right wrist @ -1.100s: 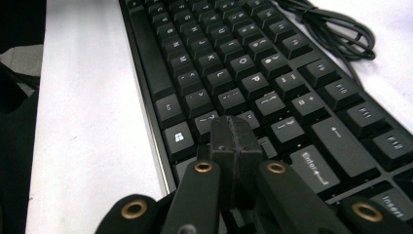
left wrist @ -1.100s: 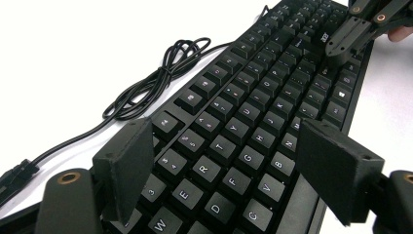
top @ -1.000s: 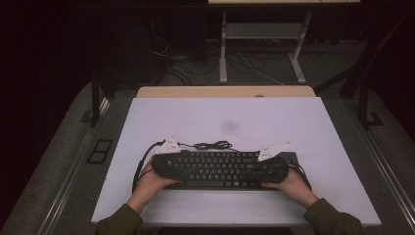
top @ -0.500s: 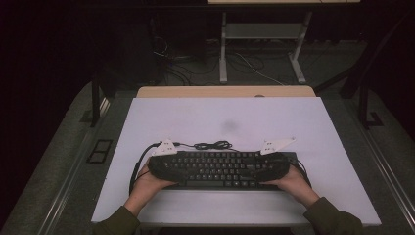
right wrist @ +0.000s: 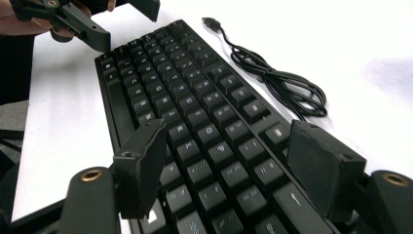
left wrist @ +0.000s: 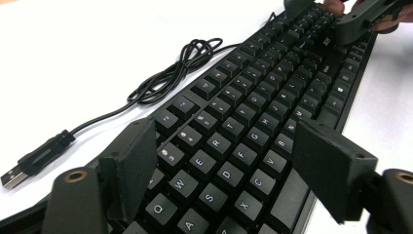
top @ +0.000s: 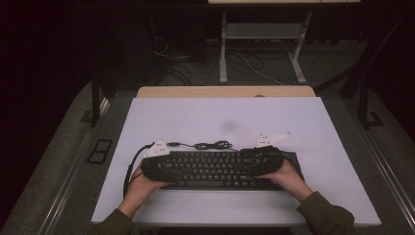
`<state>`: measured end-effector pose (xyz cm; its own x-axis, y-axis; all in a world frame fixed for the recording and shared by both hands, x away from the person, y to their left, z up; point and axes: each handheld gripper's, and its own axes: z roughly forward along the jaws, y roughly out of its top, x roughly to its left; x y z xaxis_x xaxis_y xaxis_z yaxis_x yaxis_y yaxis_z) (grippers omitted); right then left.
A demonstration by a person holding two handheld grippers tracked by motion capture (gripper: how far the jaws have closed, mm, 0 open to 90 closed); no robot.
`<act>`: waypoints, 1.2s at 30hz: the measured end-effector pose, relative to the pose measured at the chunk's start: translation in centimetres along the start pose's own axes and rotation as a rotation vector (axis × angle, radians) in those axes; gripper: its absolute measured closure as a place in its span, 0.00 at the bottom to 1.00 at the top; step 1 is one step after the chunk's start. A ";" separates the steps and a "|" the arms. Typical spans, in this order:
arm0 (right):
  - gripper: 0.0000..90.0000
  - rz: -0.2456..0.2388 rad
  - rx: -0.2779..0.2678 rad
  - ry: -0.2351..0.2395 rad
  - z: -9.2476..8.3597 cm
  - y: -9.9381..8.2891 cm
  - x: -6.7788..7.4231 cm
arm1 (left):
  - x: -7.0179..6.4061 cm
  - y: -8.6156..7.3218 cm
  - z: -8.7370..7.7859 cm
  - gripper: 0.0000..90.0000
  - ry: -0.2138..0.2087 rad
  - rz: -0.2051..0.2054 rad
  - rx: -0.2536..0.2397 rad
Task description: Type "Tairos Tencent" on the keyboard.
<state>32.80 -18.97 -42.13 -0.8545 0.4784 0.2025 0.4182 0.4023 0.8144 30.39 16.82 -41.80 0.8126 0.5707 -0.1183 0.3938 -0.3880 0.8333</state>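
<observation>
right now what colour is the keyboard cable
Black; the cable shows best in the left gripper view, coiled on the white table.

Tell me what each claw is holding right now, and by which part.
Nothing is held. The left claw and right claw both stand open over opposite ends of the keyboard; the right has just been opening.

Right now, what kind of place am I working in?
Probably a lab or recording workstation: a white table bearing a black keyboard with its cable unplugged, loose wires and desk legs on the dark floor behind.
</observation>
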 end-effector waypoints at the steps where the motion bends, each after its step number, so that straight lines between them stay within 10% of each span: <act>1: 0.34 -0.004 -0.001 0.001 0.2 0.1 0.0 | 0.0 0.0 -0.1 0.28 0.001 0.003 -0.002; 12: 0.34 -0.010 -0.010 0.017 1.5 1.1 0.2 | 0.4 -0.5 -0.8 0.51 0.009 0.003 0.006; 19: 0.33 -0.021 -0.017 0.020 1.6 1.3 0.3 | 0.9 -0.8 -1.0 0.98 0.007 -0.015 0.044; 36: 0.32 -0.025 -0.009 0.025 1.8 1.2 0.5 | 1.3 -1.5 -0.4 0.99 0.007 -0.020 0.129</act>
<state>33.41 -16.85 -42.08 -0.8722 0.4485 0.1951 0.3935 0.4067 0.8245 30.73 18.44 -42.98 0.8011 0.5841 -0.1304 0.4624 -0.4657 0.7546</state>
